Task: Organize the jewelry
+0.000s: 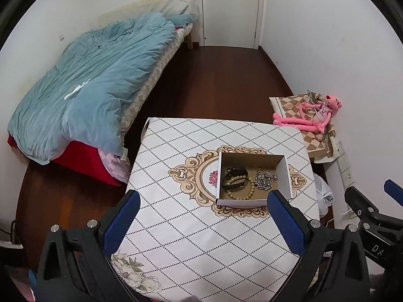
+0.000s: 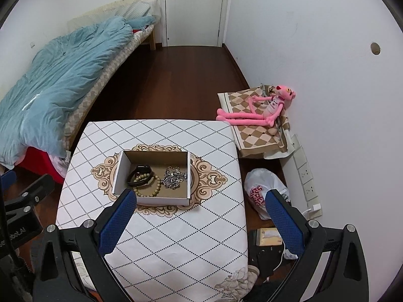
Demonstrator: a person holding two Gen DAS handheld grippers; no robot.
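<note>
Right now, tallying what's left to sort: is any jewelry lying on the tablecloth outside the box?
No: the bracelet, band and chain all lie inside the box.

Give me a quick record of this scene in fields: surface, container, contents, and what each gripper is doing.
surface: table with patterned cloth
container: open box at the table's middle
contents: black watch, bead bracelet, silver chain
left gripper: open, empty, above the table
right gripper: open, empty, above the table
</note>
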